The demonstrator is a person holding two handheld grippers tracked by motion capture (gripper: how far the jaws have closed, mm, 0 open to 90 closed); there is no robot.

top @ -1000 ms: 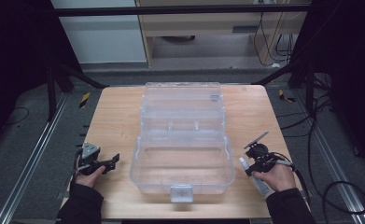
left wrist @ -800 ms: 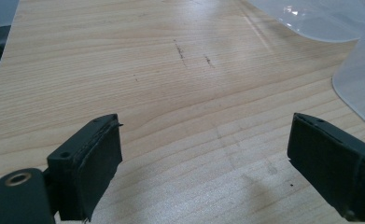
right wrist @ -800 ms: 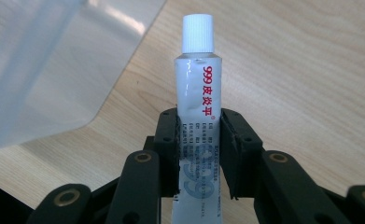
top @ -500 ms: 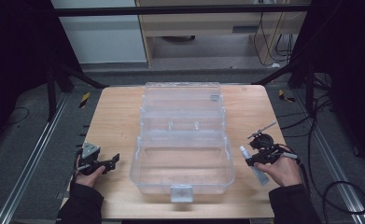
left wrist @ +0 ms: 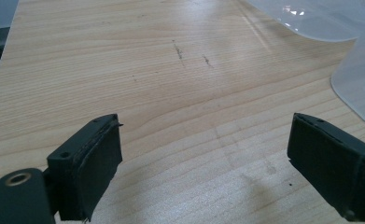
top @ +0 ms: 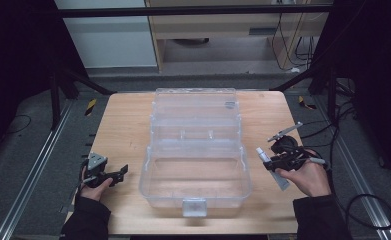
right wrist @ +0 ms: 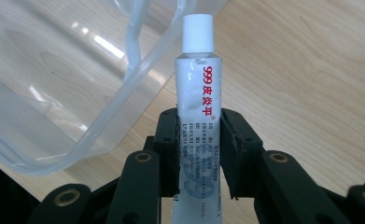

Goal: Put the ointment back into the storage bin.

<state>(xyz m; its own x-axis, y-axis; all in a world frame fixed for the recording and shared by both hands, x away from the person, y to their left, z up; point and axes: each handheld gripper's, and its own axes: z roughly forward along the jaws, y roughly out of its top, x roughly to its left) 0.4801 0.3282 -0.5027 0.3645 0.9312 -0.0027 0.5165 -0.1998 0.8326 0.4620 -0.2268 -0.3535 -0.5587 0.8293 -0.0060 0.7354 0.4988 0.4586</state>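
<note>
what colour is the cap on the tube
White, ribbed cap on the tube; clearest in the right gripper view.

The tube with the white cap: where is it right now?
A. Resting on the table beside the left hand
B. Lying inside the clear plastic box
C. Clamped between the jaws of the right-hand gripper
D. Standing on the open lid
C: in the right gripper view the tube sits pinched between the two black jaws of the right gripper, outside the clear box.

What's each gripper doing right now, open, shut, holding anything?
Left gripper: open, nothing between the jaws, low over the table.
Right gripper: shut on the ointment tube.
</note>
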